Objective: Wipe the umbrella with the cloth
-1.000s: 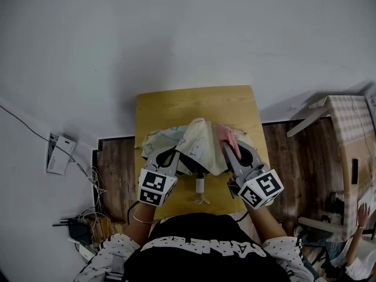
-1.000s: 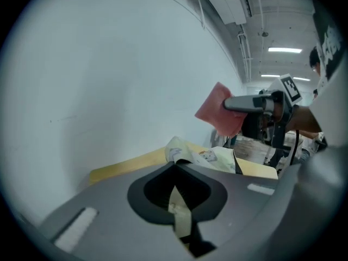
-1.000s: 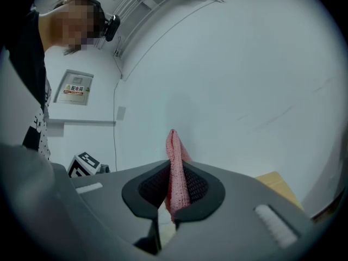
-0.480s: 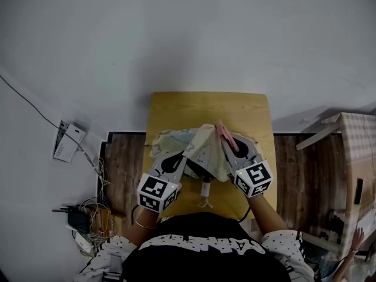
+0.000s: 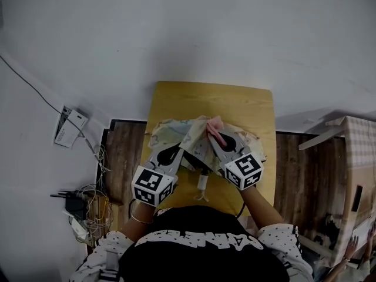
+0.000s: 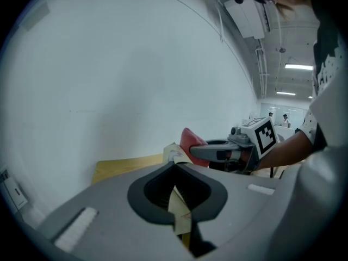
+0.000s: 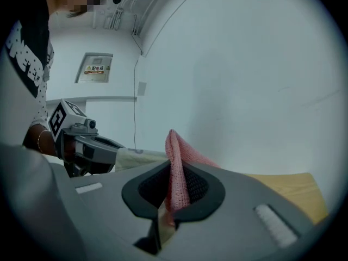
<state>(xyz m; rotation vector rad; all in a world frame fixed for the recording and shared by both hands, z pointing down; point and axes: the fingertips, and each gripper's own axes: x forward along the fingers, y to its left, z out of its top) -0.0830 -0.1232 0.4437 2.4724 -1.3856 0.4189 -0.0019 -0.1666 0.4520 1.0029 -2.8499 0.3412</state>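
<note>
While both grippers meet at the centre of the head view, the left gripper (image 5: 188,138) has its jaws pressed together on a fold of the pale, patterned umbrella (image 5: 169,131). In the left gripper view that fabric runs as a cream strip up through the narrow jaw gap. The right gripper (image 5: 210,135) pinches the pink cloth (image 5: 215,124), and the right gripper view shows its knitted fold standing up out of the closed jaws. The umbrella lies crumpled across the near half of the yellow wooden table (image 5: 211,98), with its canopy drawn up into a peak between the two grippers. Its light handle (image 5: 201,184) points toward the lower edge of the frame. The cloth sits just right of that peak, close against the fabric; whether it touches cannot be told. Dark wood floor (image 5: 123,157) shows on both sides of the table, and a tangle of cables (image 5: 88,210) lies at lower left.
</note>
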